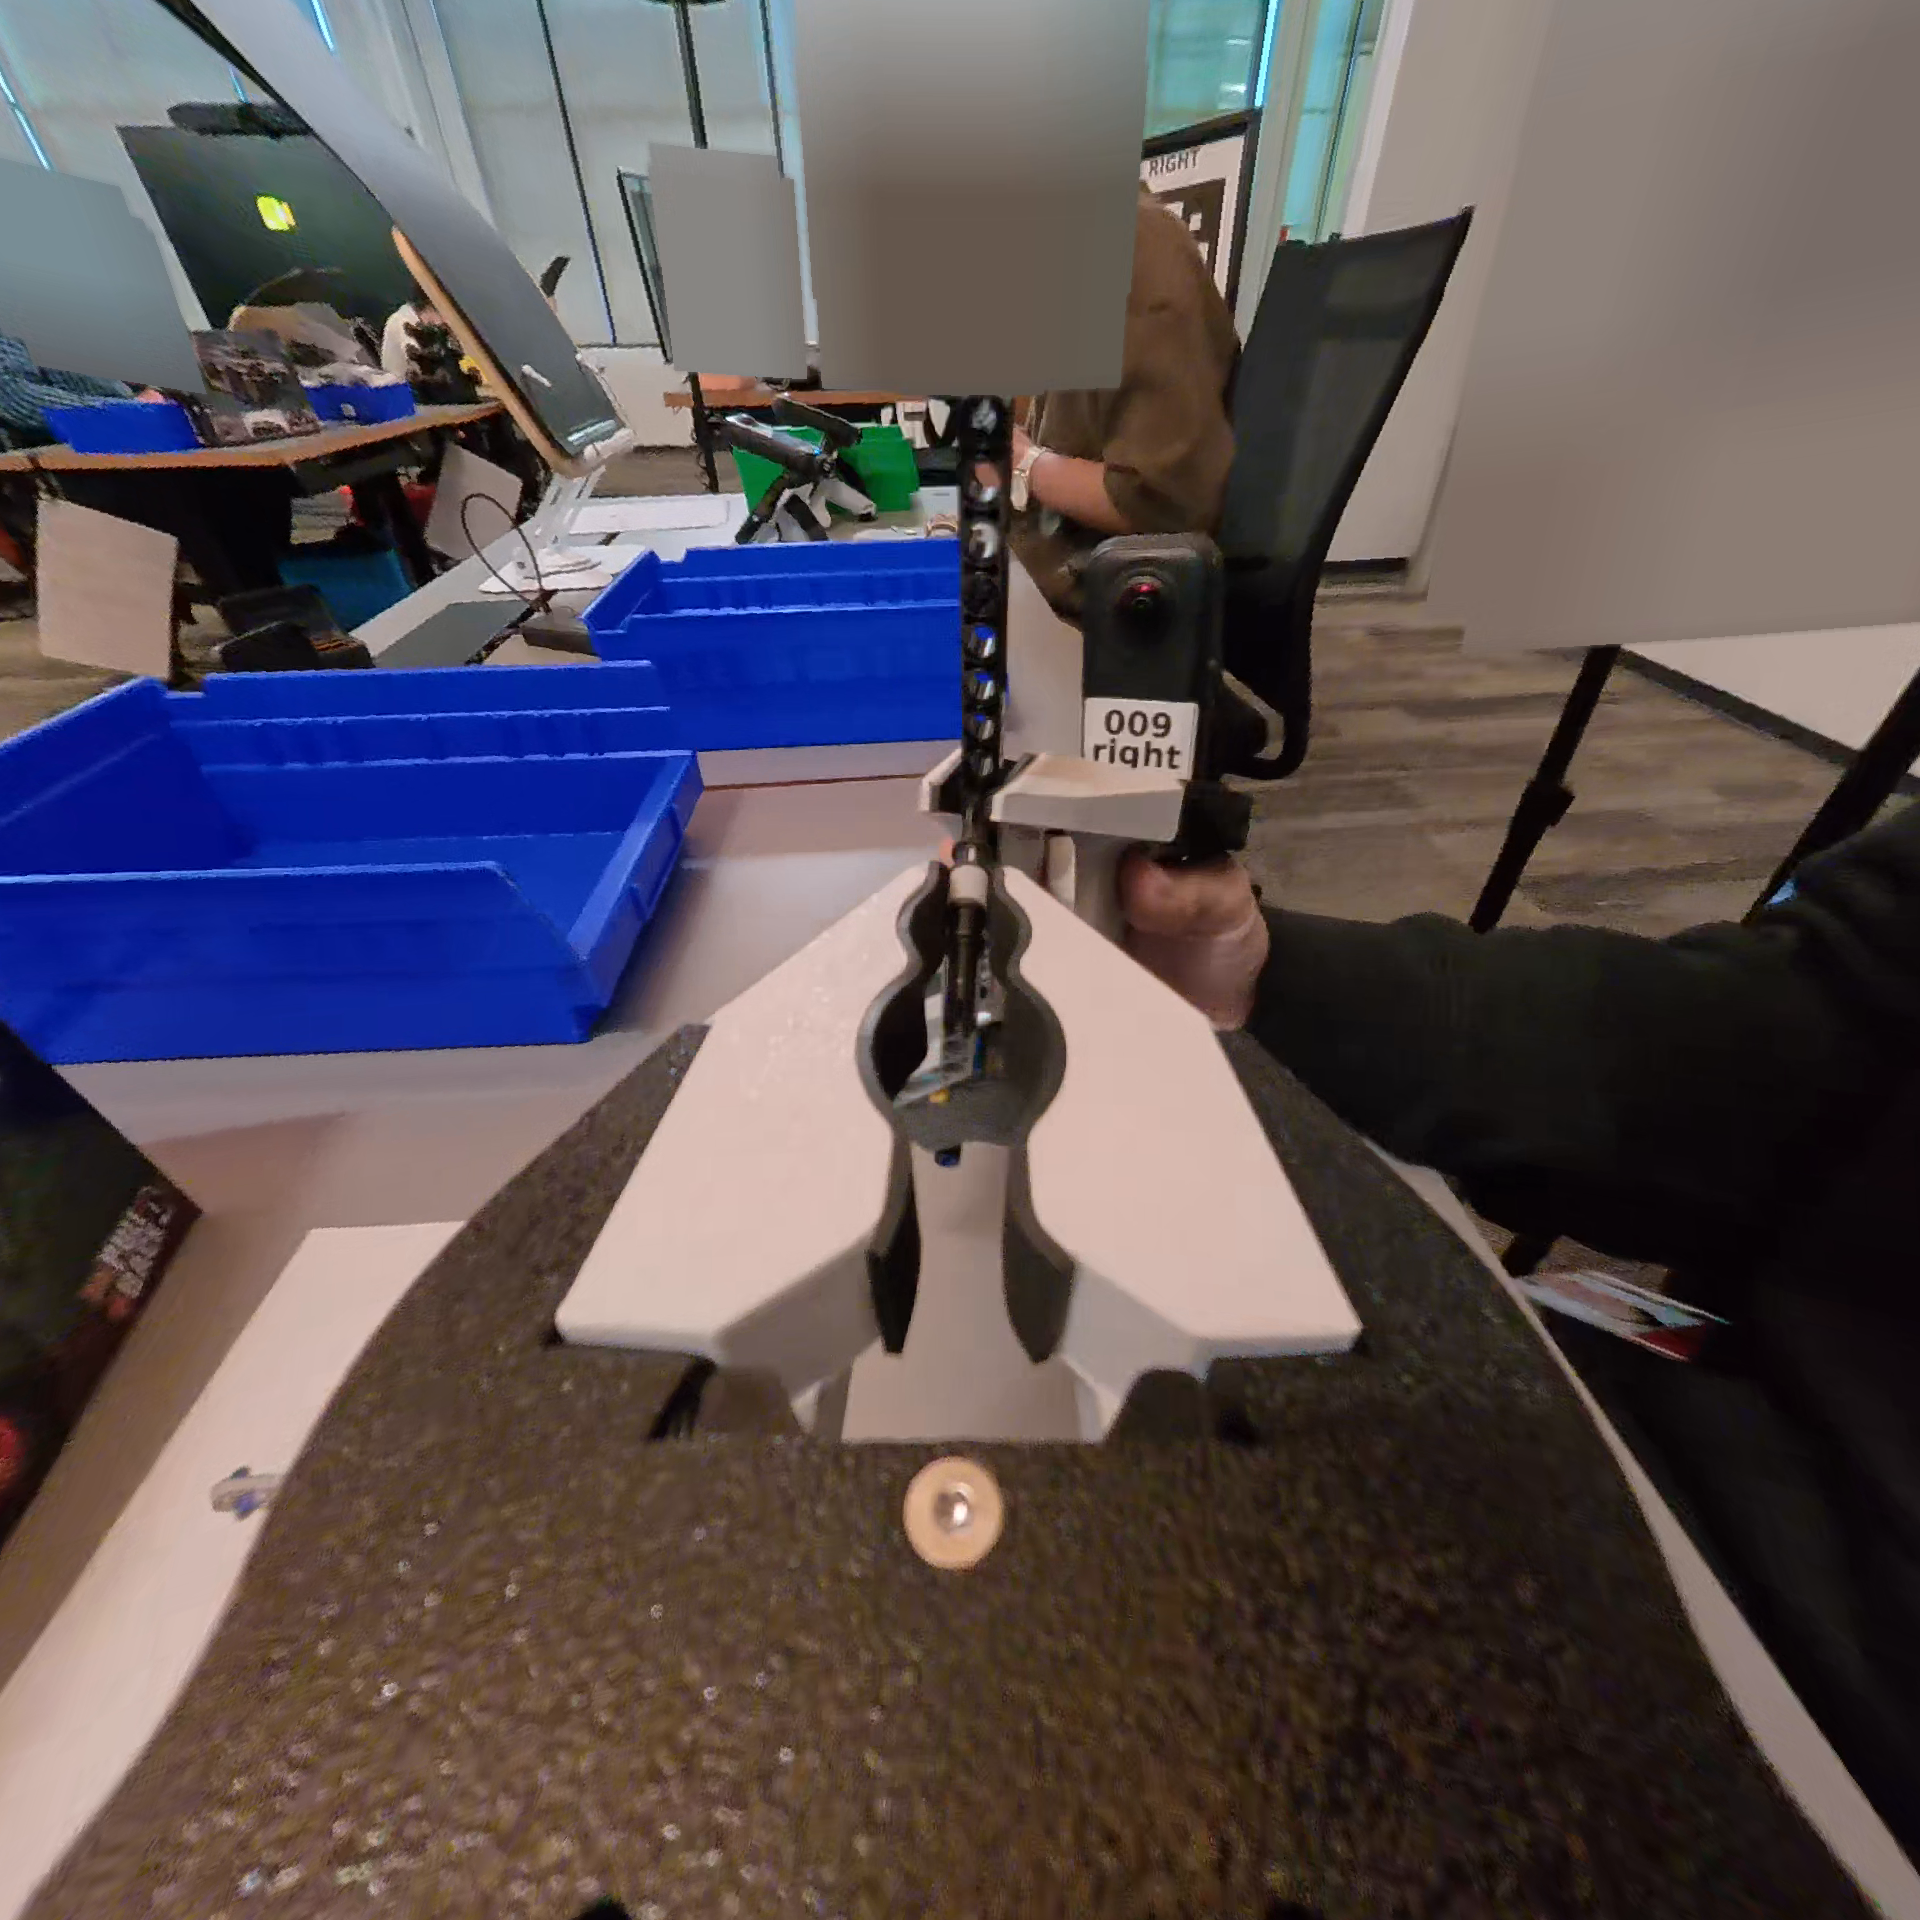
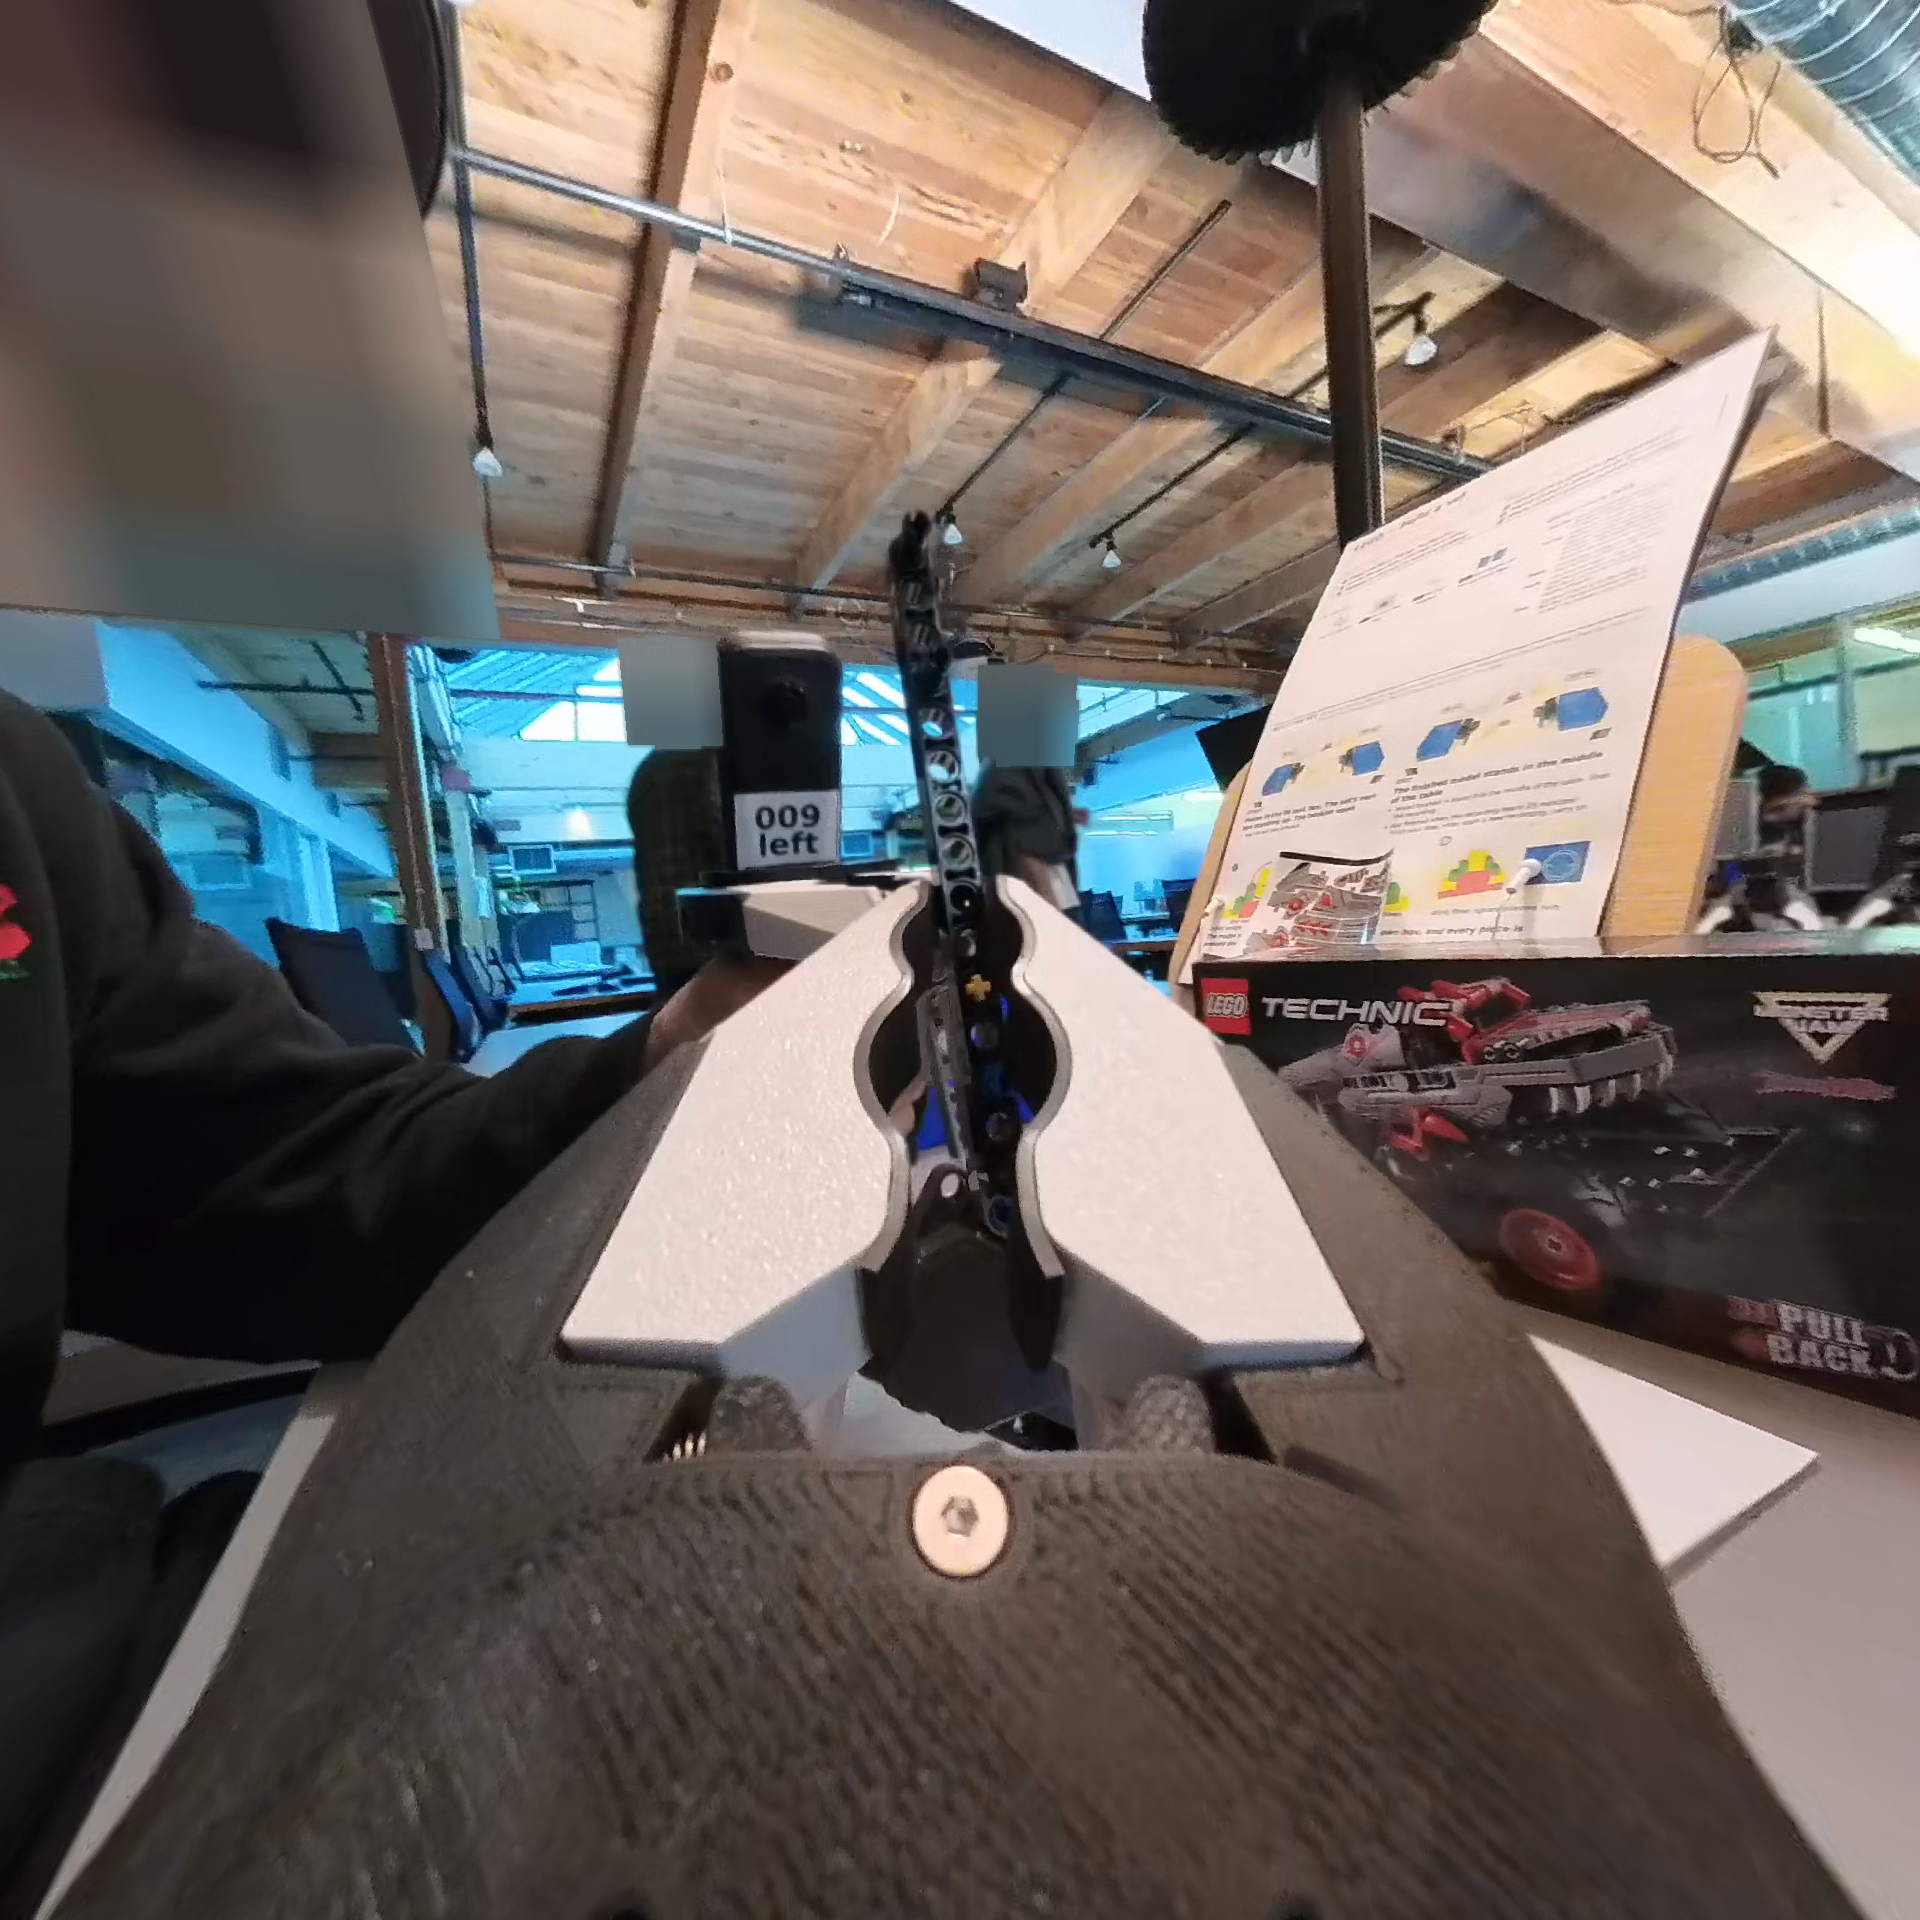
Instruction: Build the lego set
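A long black Lego beam (image 1: 982, 582) with holes stands upright, and a small grey sub-assembly (image 1: 961, 1029) with a black axle and white bush is joined to its lower end. My left gripper (image 1: 961, 883) is shut on the grey sub-assembly. My right gripper (image 2: 961, 904) is shut on the black beam (image 2: 940, 769), which rises above its fingers; a yellow axle end and blue pins show between them. The right gripper (image 1: 977, 795) faces me just behind the left fingertips. The left gripper (image 2: 790, 920) shows behind the beam in the right wrist view.
Two blue bins (image 1: 312, 852) (image 1: 790, 644) stand on the white table (image 1: 343, 1122) to the left. The Lego box (image 2: 1558, 1122) and an instruction sheet on a stand (image 2: 1475, 727) are at the right. A small clear piece (image 1: 244, 1491) lies on the table. A hand (image 1: 1195, 935) holds the right gripper. My two grippers' fingertips are within a few centimetres of each other.
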`<state>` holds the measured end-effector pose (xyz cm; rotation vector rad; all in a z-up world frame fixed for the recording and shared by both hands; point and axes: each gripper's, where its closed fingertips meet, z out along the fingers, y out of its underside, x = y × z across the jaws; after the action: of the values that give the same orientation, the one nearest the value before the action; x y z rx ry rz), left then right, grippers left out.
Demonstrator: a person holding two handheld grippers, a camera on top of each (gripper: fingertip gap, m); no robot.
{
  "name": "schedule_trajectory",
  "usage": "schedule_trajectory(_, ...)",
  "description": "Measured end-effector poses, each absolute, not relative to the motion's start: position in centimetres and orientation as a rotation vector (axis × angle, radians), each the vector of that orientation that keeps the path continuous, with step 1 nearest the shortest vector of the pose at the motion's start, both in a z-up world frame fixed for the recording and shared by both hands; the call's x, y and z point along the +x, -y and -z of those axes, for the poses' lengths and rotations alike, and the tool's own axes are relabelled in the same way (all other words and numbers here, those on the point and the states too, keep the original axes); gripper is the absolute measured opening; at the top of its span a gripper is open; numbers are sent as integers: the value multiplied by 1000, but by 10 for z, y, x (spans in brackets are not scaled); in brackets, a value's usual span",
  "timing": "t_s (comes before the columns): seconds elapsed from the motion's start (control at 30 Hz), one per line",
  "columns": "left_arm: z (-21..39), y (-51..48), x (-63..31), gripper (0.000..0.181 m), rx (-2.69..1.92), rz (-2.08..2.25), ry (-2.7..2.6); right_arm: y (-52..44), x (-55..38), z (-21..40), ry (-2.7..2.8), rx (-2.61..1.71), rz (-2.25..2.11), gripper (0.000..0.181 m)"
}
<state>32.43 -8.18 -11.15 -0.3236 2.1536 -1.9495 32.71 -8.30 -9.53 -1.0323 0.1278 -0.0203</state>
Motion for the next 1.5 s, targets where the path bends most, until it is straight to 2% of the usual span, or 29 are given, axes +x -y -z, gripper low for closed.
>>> schedule_trajectory(0.47,115,84,324,5,-321,2112,-2112,84,327,100,-101,-1142,152,10)
schedule_trajectory(0.6,121,82,327,5,-339,2120,-2137,91,330,104,-106,-1161,163,19)
schedule_trajectory(0.9,145,86,320,4,-252,2064,-2295,100,324,130,-83,-1310,62,6)
schedule_trajectory(1.27,170,85,311,5,-66,1925,-2413,92,311,157,9,-1446,1,4)
schedule_trajectory(1.5,179,76,318,5,-102,1904,-2429,83,317,167,-19,-1523,66,4)
